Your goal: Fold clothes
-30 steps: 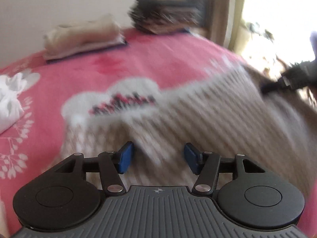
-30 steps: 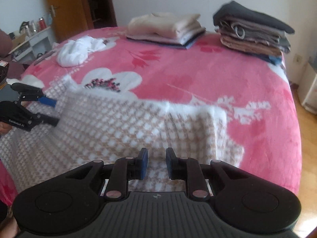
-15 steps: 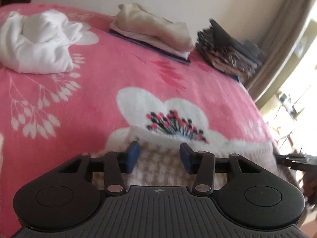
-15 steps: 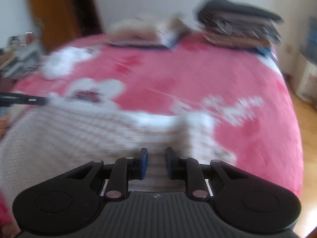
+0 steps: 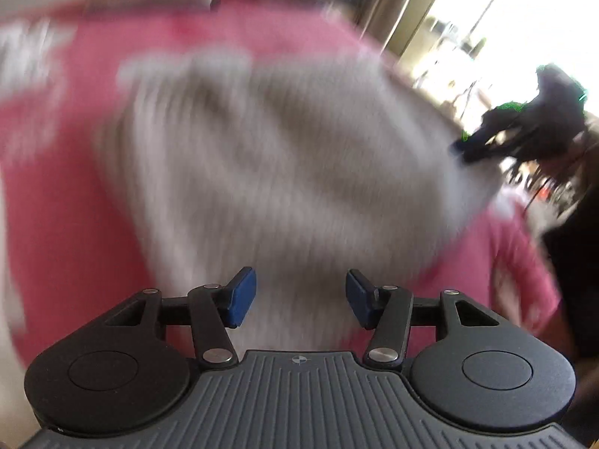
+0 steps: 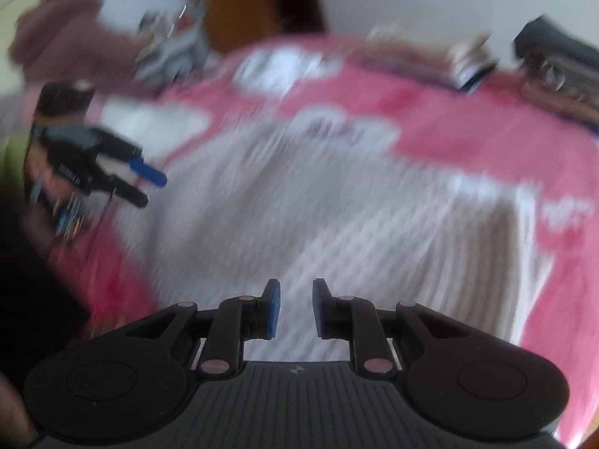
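a pink flowered blanket (image 6: 468, 142) covers the bed in front of you, with a pale wall, a brown door (image 6: 239, 0) and a cluttered shelf (image 6: 168, 52) behind it, and bright window light beside a curtain (image 5: 397, 3) in the left view. both views are smeared by motion. folded piles (image 6: 554, 75) sit along the bed's far edge. the beige-and-white knit garment (image 6: 318, 217) lies spread across the blanket, under both tools. your left tool (image 5: 301, 297) is spread wide over the cloth, gripping nothing. your right tool (image 6: 295, 308) shows a narrower gap, pads apart, nothing between them.
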Demonstrator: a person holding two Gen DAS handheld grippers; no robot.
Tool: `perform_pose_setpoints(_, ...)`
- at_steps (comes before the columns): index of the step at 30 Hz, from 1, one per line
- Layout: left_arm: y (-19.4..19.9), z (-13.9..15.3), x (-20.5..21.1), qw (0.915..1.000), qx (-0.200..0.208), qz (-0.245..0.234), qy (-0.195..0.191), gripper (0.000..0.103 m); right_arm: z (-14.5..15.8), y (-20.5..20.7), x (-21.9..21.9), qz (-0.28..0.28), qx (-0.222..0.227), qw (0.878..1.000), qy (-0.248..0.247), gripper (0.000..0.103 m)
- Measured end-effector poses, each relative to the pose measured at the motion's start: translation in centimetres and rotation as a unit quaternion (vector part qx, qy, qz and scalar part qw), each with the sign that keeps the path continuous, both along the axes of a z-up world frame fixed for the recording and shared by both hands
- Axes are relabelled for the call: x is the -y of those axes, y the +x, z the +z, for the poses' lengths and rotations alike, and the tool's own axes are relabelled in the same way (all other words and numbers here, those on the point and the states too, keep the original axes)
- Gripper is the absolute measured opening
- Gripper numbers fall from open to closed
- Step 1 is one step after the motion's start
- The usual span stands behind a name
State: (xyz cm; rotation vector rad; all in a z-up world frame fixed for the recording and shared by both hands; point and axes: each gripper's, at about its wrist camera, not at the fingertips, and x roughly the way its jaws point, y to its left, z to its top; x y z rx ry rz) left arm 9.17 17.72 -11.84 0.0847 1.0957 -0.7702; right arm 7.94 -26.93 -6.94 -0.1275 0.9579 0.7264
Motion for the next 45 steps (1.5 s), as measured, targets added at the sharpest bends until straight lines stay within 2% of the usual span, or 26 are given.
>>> perform_pose_setpoints(1,-0.5,-0.8,-1.1,1.0,-0.004,0.006,0.005,0.043,-0.6,-1.0,0.7,0.005,-0.015,1.0,-0.023,0.02)
perform_pose_setpoints(4,-0.8,-0.8,-3.6,0.9988,-0.015,0.046,0.001,0.043,-1.9,-2.9,4.8,-0.023,-0.048,0.995,-0.081,0.016)
perform_pose_setpoints(5,-0.8,-0.5,-4.1,0.9984,-0.011,0.056,0.008,0.043,-2.2,-3.5,6.2,-0.034,-0.059,0.993,-0.1,0.016)
perform_pose_setpoints(6,-0.9,-0.2,-4.4,0.9979,-0.003,0.062,0.019,0.051,-2.0,-3.7,7.2,-0.051,-0.065,0.99,-0.114,0.018)
perform_pose_setpoints(9,-1.2,0.6,-5.4,0.9954,0.016,0.084,0.043,0.053,-0.6,-4.2,8.5,-0.095,-0.053,0.984,-0.139,0.019)
perform_pose_setpoints(13,-1.7,1.4,-6.4,0.992,0.0,0.123,-0.026,0.054,0.7,-5.1,10.0,-0.174,-0.057,0.981,-0.061,0.021)
perform_pose_setpoints(14,-1.7,1.2,-6.4,0.9902,-0.004,0.133,-0.042,0.054,1.0,-5.5,10.2,-0.186,-0.057,0.98,-0.038,0.025)
perform_pose_setpoints(15,-1.8,0.9,-6.3,0.9883,-0.009,0.142,-0.056,0.054,1.0,-5.7,10.3,-0.197,-0.058,0.979,-0.017,0.036)
perform_pose_setpoints(16,-1.9,0.6,-6.1,0.9865,-0.012,0.149,-0.065,0.054,1.0,-5.8,10.4,-0.207,-0.061,0.976,0.004,0.042)
perform_pose_setpoints(17,-2.1,0.2,-5.9,0.9853,-0.012,0.156,-0.069,0.054,0.7,-5.9,10.6,-0.219,-0.067,0.973,0.02,0.045)
perform_pose_setpoints(20,-2.3,-0.7,-5.1,0.9853,-0.008,0.159,-0.062,0.048,-0.6,-6.3,11.2,-0.253,-0.088,0.961,0.062,0.045)
perform_pose_setpoints(22,-2.5,-0.9,-4.5,0.985,0.007,0.163,-0.055,0.035,-1.8,-6.5,11.6,-0.272,-0.095,0.953,0.088,0.046)
perform_pose_setpoints(23,-2.5,-1.1,-4.3,0.9844,0.012,0.168,-0.052,0.028,-2.3,-6.5,11.7,-0.28,-0.096,0.95,0.103,0.045)
perform_pose_setpoints(24,-2.6,-1.0,-4.3,0.984,0.015,0.169,-0.054,0.019,-2.7,-6.5,11.7,-0.286,-0.096,0.946,0.12,0.034)
perform_pose_setpoints(25,-2.7,-0.7,-4.4,0.9839,0.018,0.168,-0.059,0.006,-3.1,-6.5,11.7,-0.292,-0.096,0.942,0.137,0.018)
perform_pose_setpoints(26,-2.8,-0.4,-4.5,0.9837,0.021,0.167,-0.064,0.005,-3.1,-6.7,11.6,-0.294,-0.091,0.941,0.144,0.004)
perform_pose_setpoints(29,-3.7,1.6,-5.3,0.9826,0.051,0.156,-0.087,0.005,-1.2,-8.2,12.1,-0.276,-0.055,0.94,0.193,0.003)
perform_pose_setpoints(31,-3.8,1.5,-5.6,0.9835,0.058,0.156,-0.072,0.005,-0.5,-9.0,12.6,-0.268,-0.037,0.939,0.213,0.003)
perform_pose_setpoints(33,-3.8,1.2,-5.8,0.9843,0.058,0.159,-0.052,0.005,-1.0,-9.2,12.9,-0.274,-0.037,0.941,0.196,0.003)
perform_pose_setpoints(35,-3.8,0.8,-6.0,0.9847,0.057,0.162,-0.032,0.012,-3.2,-8.6,12.3,-0.293,-0.054,0.947,0.122,0.004)
perform_pose_setpoints(36,-3.8,0.6,-6.1,0.9847,0.057,0.163,-0.022,0.02,-4.5,-8.3,12.0,-0.301,-0.065,0.948,0.087,0.012)
perform_pose_setpoints(37,-3.8,0.4,-6.2,0.9847,0.057,0.164,-0.012,0.026,-4.9,-8.2,12.0,-0.308,-0.07,0.945,0.083,0.015)
perform_pose_setpoints(39,-3.8,0.1,-6.5,0.9843,0.057,0.167,0.009,0.026,-4.5,-8.4,12.5,-0.325,-0.072,0.938,0.101,0.018)
perform_pose_setpoints(41,-4.1,1.2,-6.7,0.9823,0.077,0.168,0.029,0.026,-3.0,-8.9,12.9,-0.336,-0.057,0.936,0.091,0.019)
perform_pose_setpoints(43,-4.4,2.8,-5.7,0.9833,0.101,0.146,0.039,0.026,-0.9,-9.1,12.7,-0.331,-0.019,0.943,0.043,0.02)
perform_pose_setpoints(45,-4.7,4.3,-4.7,0.9831,0.126,0.124,0.049,0.026,1.1,-8.9,11.2,-0.301,0.025,0.953,0.011,0.02)
